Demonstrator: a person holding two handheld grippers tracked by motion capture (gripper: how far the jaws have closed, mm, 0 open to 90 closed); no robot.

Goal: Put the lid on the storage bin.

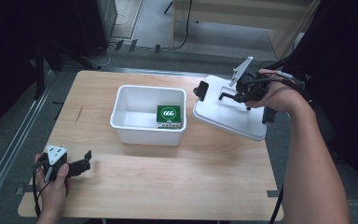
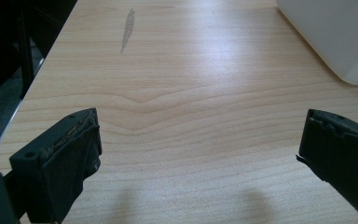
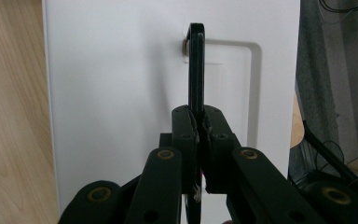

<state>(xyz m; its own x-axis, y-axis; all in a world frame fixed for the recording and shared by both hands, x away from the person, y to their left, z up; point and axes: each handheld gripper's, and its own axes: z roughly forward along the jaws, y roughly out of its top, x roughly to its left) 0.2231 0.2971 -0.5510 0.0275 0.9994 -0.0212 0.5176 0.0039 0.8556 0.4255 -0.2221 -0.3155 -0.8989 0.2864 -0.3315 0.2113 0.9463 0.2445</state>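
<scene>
lid: white lid off the bin, tilted over the surface's right edge, just beside the bin
right tool: right tool clamped on the lid's black handle
left tool: left tool jaws wide apart, empty, near front left corner
bin: white bin open mid-surface, green box inside
progress: judged mid-task; either way the lid is not yet set down

Desk looking like pale wood, smooth, faint sheen. Tub and lid showing white smooth plastic. Lid handle looking matt black. Box looking like glossy green card.
</scene>
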